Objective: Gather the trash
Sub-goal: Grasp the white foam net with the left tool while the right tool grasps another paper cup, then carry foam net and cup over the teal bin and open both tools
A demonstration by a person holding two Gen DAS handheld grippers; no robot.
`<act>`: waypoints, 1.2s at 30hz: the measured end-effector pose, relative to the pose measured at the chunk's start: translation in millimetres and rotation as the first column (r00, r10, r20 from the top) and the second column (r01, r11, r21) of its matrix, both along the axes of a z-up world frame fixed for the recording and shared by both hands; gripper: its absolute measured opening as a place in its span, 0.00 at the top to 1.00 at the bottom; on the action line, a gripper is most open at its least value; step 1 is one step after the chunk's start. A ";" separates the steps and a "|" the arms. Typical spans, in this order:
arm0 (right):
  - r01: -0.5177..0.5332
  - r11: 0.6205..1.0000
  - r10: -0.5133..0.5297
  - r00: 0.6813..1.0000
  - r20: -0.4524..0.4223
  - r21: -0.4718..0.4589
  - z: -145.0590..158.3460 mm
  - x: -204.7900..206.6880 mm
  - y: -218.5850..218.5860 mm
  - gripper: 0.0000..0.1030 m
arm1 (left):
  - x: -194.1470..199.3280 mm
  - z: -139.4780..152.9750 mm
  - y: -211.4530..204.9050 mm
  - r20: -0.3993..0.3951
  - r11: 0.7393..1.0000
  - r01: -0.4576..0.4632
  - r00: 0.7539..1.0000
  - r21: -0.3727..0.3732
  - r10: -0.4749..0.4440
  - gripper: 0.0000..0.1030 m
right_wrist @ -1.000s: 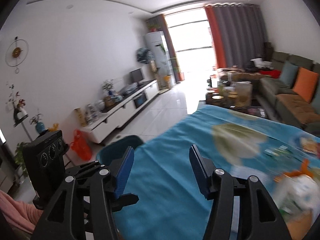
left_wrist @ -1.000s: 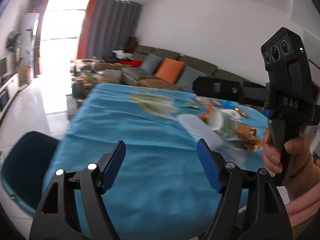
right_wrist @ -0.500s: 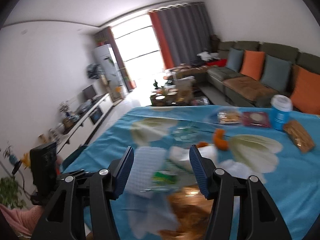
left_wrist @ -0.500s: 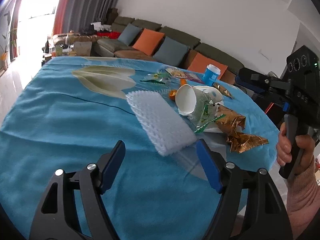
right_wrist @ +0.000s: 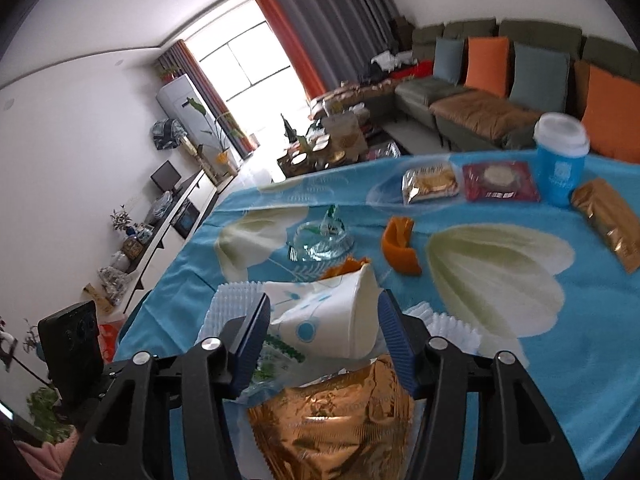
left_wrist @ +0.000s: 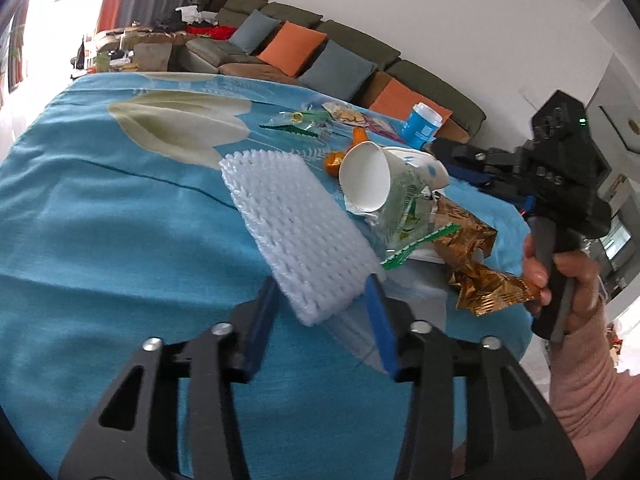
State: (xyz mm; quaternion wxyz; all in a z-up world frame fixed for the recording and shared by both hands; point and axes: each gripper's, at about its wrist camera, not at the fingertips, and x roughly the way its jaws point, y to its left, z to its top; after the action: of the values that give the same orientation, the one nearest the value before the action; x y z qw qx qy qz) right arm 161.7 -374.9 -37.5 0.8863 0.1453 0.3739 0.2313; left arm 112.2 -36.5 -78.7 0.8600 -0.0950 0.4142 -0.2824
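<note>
Trash lies in a heap on the blue-clothed worktop (left_wrist: 100,220), and both claws are at it. Left claw (left_wrist: 326,322) has its blue fingers (left_wrist: 260,320) spread, one on each side of the near end of the white foam net (left_wrist: 296,224); whether the pads touch the foam I cannot tell. Beyond that claw and to its right, the paper cup (left_wrist: 366,178) lies on its side with its mouth facing the claw, a clear green-printed wrapper (left_wrist: 404,216) against it. Further right of it sits the crumpled gold foil wrapper (left_wrist: 476,268), close to the person's right hand (left_wrist: 560,280).

Right claw (right_wrist: 324,334) is also spread, its fingers flanking the paper cup (right_wrist: 332,318), which lies tilted between them. Directly below that claw the gold foil wrapper (right_wrist: 336,428) bulges up. Ahead of the claw sit a clear plastic wrapper (right_wrist: 320,240) and, a little to the right, orange peel (right_wrist: 400,244). Farther ahead and right are a cracker packet (right_wrist: 430,182), a red packet (right_wrist: 500,182), a blue lidded cup (right_wrist: 560,160) and a gold sachet (right_wrist: 612,220).
</note>
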 end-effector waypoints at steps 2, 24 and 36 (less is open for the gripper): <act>-0.013 1.000 0.013 1.000 -0.011 0.009 -2.7 0.2 0.6 0.59 | 0.0 -1.1 1.2 -0.004 1.000 0.002 1.000 -0.007 -0.002 0.76; -0.162 0.985 0.162 0.987 0.003 0.057 14.7 -23.4 33.8 0.91 | -32.7 23.9 41.3 0.117 0.998 -0.057 0.992 0.001 0.057 0.86; -0.159 0.987 0.159 0.983 0.094 -0.006 35.3 -42.8 51.2 0.97 | -53.3 33.1 65.0 0.162 0.996 -0.092 0.983 0.011 0.089 0.87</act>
State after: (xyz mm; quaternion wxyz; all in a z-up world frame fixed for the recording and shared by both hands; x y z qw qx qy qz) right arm 118.9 -323.7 -2.1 0.8816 0.1046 0.3420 0.3081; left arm 59.0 28.5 -45.6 0.9034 -0.0828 0.3413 -0.2461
